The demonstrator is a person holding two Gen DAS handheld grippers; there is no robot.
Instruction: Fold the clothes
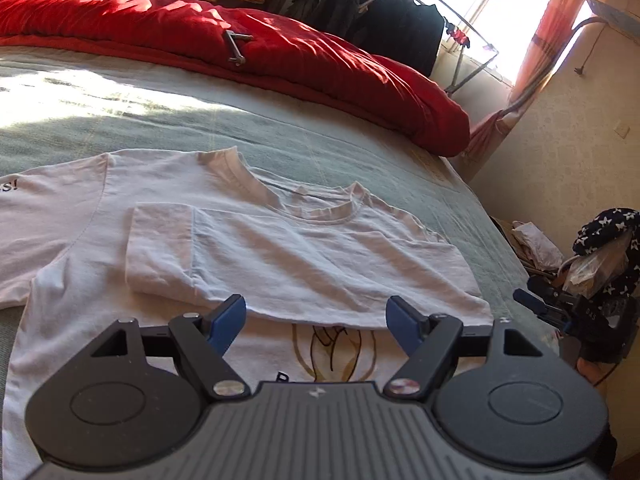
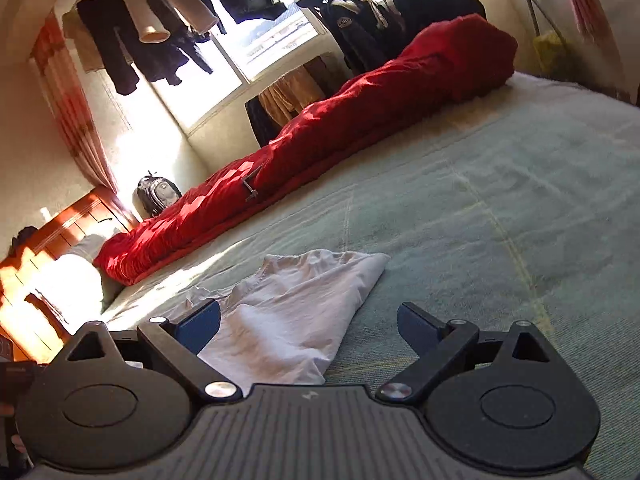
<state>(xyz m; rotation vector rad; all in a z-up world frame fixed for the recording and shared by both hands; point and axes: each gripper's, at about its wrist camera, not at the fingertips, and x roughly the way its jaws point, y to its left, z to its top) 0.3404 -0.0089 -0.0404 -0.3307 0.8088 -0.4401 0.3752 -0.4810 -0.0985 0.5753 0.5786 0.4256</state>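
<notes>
white t-shirt [image 1: 280, 248] lies half-folded on the bed [image 1: 360, 152] just beyond the left gripper [image 1: 316, 320] — both grippers' fingers spread, empty; a careless regrasp could drag the fold loose.

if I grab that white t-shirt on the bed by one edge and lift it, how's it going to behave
The white t-shirt will probably hang limp, since it lies flat and creased with one side already folded over. That folded flap would likely fall open when lifted. It looks thin and light, and on the textured green bedspread it may drag and bunch rather than slide.
</notes>
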